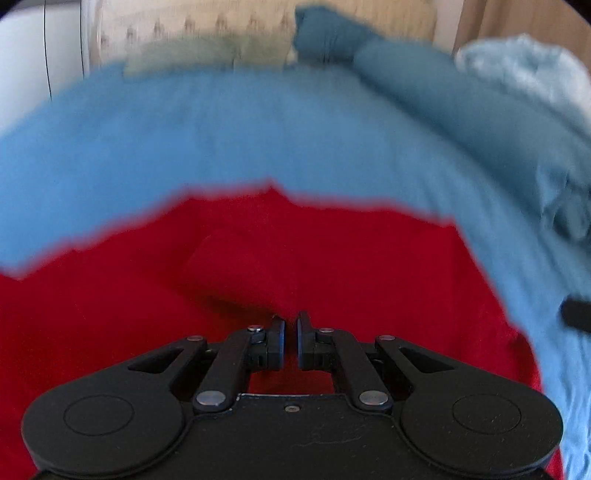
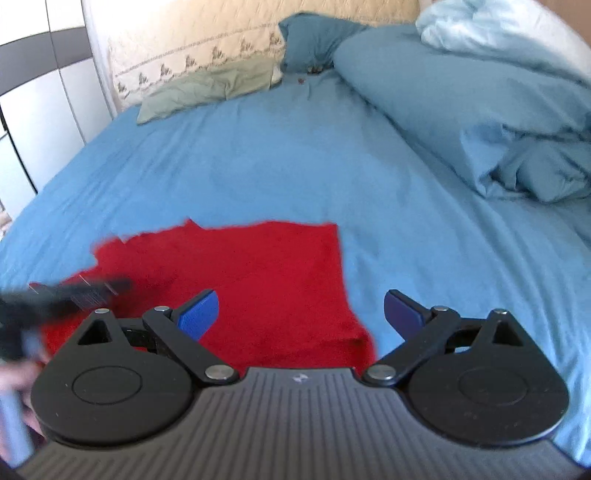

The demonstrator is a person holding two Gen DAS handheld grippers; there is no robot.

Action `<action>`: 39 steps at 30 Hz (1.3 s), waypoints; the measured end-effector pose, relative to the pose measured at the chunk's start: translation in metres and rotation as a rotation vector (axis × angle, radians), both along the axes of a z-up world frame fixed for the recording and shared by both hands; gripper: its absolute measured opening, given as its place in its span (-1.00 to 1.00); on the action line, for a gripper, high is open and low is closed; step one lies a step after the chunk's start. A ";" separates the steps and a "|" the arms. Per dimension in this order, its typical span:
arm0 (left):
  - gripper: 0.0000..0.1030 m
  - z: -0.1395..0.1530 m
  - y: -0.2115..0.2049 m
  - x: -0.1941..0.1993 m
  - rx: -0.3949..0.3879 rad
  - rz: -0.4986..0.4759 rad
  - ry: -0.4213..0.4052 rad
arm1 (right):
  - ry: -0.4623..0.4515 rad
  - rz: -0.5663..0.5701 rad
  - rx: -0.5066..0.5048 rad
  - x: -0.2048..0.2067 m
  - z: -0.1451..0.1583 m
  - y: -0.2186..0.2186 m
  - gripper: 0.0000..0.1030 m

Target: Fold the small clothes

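Observation:
A red garment (image 1: 332, 266) lies spread on the blue bed sheet (image 1: 221, 129). In the left wrist view my left gripper (image 1: 290, 334) hovers over it with its jaws nearly together and nothing visible between them; a raised fold (image 1: 236, 266) lies just ahead. In the right wrist view the garment (image 2: 258, 277) lies flat, its right edge straight. My right gripper (image 2: 301, 312) is open and empty above the garment's near right corner. The left gripper (image 2: 74, 291) shows as a dark blur over the garment's left side.
A rumpled teal duvet (image 2: 461, 92) and a pale blue blanket (image 2: 480, 29) lie along the bed's right side. A green pillow (image 2: 207, 88) and a teal pillow (image 2: 310, 40) rest against the cream headboard (image 2: 221, 33). A white wardrobe (image 2: 37, 92) stands at left.

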State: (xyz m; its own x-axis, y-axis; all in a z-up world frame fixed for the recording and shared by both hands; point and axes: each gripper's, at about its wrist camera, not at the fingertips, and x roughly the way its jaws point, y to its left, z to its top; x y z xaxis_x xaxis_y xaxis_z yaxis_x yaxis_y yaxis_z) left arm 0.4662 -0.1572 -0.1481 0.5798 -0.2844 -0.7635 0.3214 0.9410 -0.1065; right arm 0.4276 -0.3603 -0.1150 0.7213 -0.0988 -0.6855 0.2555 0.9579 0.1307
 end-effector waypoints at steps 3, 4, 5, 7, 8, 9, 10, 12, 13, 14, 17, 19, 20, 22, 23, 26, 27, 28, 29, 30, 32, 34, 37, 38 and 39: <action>-0.82 -0.007 -0.008 -0.011 0.033 0.013 -0.055 | 0.024 0.035 0.028 0.000 -0.015 -0.017 1.00; -0.65 -0.006 -0.013 -0.013 0.038 0.005 -0.058 | 0.024 0.042 0.032 -0.001 -0.019 -0.017 1.00; -0.33 -0.005 -0.014 -0.014 0.034 -0.011 -0.061 | 0.022 0.046 0.035 -0.002 -0.022 -0.017 1.00; 0.18 -0.001 -0.011 -0.019 0.017 -0.040 -0.062 | 0.016 0.055 0.047 0.000 -0.024 -0.015 1.00; 0.33 0.004 -0.011 -0.020 0.022 -0.040 -0.064 | 0.011 0.063 0.053 0.002 -0.023 -0.012 1.00; 0.35 0.007 -0.006 -0.024 0.035 -0.029 -0.071 | 0.006 0.074 0.056 0.005 -0.021 -0.008 1.00; 0.38 0.012 0.002 -0.028 0.050 -0.012 -0.072 | 0.001 0.090 0.056 0.009 -0.018 -0.002 1.00; 0.41 0.020 0.027 -0.031 0.067 0.034 -0.062 | -0.008 0.133 0.060 0.020 -0.012 0.010 1.00; 0.46 0.024 0.039 -0.032 0.075 0.064 -0.061 | -0.008 0.162 0.065 0.027 -0.011 0.019 1.00; 0.53 0.026 0.054 -0.043 0.085 0.093 -0.066 | -0.002 0.195 0.068 0.035 -0.011 0.031 1.00; 0.72 0.030 0.097 -0.053 0.169 0.183 -0.095 | 0.026 0.300 0.024 0.062 -0.020 0.076 1.00; 0.72 0.027 0.121 -0.056 0.200 0.219 -0.092 | 0.016 0.332 -0.045 0.078 -0.029 0.109 1.00; 0.72 0.025 0.134 -0.054 0.205 0.237 -0.081 | 0.012 0.347 -0.091 0.086 -0.037 0.126 1.00; 0.72 0.020 0.158 -0.053 0.210 0.271 -0.061 | 0.027 0.364 -0.168 0.099 -0.054 0.152 0.94; 0.72 0.018 0.166 -0.052 0.212 0.278 -0.058 | 0.047 0.358 -0.202 0.105 -0.064 0.160 0.87; 0.72 0.012 0.188 -0.049 0.219 0.286 -0.043 | 0.080 0.265 -0.215 0.110 -0.080 0.157 0.62; 0.72 0.010 0.192 -0.048 0.218 0.286 -0.035 | 0.076 0.211 -0.177 0.105 -0.079 0.148 0.62; 0.72 0.009 0.196 -0.048 0.212 0.287 -0.031 | 0.071 0.172 -0.147 0.100 -0.077 0.140 0.62; 0.72 0.008 0.200 -0.048 0.203 0.288 -0.027 | 0.065 0.133 -0.129 0.093 -0.076 0.132 0.62; 0.72 0.007 0.202 -0.048 0.195 0.289 -0.021 | 0.055 0.114 -0.102 0.085 -0.075 0.125 0.66; 0.72 0.005 0.202 -0.045 0.181 0.294 -0.010 | 0.029 0.090 -0.025 0.073 -0.076 0.112 0.66; 0.72 0.002 0.202 -0.042 0.175 0.297 -0.004 | 0.018 0.098 0.050 0.070 -0.077 0.103 0.66; 0.72 -0.001 0.204 -0.042 0.174 0.294 -0.013 | 0.007 0.082 0.122 0.073 -0.078 0.096 0.69; 0.72 -0.003 0.204 -0.043 0.177 0.293 -0.015 | 0.003 0.061 0.146 0.075 -0.078 0.093 0.68; 0.72 -0.004 0.206 -0.044 0.185 0.292 -0.020 | -0.001 0.039 0.161 0.075 -0.076 0.090 0.66</action>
State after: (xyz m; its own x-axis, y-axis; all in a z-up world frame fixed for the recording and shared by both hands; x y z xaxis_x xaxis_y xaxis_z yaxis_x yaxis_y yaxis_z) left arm 0.4224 0.0483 -0.1519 0.6315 0.0377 -0.7744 0.0359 0.9963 0.0777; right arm 0.5031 -0.2706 -0.1908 0.7230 0.0407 -0.6896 0.2179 0.9338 0.2836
